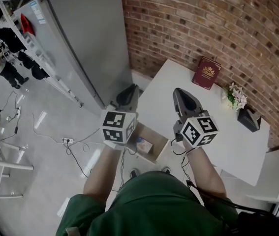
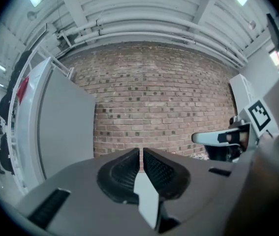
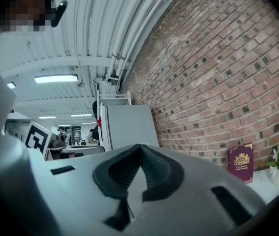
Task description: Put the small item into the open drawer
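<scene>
Brick wall (image 2: 154, 102) throughout; drawer (image 1: 157, 138) head view only.

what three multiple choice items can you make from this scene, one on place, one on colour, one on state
1. Where is the book? A on a chair; B on the white table against the brick wall; C in a basket.
2. What colour is the book? A green; B dark red; C yellow.
3. How are the left gripper's jaws? A wide open; B shut on a cup; C shut and empty.
Answers: B, it leans on the wall at the table's back; B, its cover is dark red; C, they meet with nothing between.
</scene>
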`<state>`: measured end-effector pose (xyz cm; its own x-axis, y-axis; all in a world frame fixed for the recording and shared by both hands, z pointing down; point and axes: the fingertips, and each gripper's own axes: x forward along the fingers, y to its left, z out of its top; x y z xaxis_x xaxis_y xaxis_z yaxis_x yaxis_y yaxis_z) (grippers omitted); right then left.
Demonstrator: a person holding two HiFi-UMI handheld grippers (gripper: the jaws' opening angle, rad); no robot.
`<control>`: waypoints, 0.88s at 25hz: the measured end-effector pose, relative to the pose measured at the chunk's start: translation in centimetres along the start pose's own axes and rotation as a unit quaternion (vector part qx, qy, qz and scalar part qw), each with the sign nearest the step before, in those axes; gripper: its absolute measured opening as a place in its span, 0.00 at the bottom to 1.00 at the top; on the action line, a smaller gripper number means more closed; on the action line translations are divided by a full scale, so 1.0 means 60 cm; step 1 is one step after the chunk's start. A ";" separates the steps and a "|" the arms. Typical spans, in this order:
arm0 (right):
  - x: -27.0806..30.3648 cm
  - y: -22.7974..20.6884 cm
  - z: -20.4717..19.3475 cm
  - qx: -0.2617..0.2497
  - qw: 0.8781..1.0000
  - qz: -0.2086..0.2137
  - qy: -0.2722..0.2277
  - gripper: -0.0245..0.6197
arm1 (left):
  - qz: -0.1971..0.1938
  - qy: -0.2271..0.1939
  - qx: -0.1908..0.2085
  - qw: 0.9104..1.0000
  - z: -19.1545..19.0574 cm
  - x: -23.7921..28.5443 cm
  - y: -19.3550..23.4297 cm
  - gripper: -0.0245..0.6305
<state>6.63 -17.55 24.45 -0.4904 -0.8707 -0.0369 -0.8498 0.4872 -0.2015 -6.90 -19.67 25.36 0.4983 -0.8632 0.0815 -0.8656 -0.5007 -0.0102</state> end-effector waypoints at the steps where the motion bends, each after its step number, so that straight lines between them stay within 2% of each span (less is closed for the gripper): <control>1: -0.001 0.002 0.007 -0.008 1.000 -0.001 -0.005 0.04 | 0.001 -0.006 0.005 1.000 0.008 -0.001 -0.002 0.06; 7: -0.008 0.010 0.047 -0.066 0.997 -0.009 -0.034 0.04 | 0.000 -0.039 0.009 0.999 0.044 -0.004 -0.013 0.06; 15: -0.010 0.039 0.071 -0.135 0.989 -0.006 -0.057 0.04 | -0.019 -0.064 0.003 0.998 0.059 -0.007 -0.033 0.06; 22: -0.004 0.041 0.064 -0.134 0.990 -0.004 -0.053 0.04 | -0.021 -0.057 -0.009 0.998 0.045 -0.001 -0.028 0.06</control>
<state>5.38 -16.41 20.23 -0.4728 -0.8696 -0.1424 -0.8811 0.4686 0.0636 -5.33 -18.93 22.70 0.5349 -0.8443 -0.0329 -0.8446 -0.5354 0.0085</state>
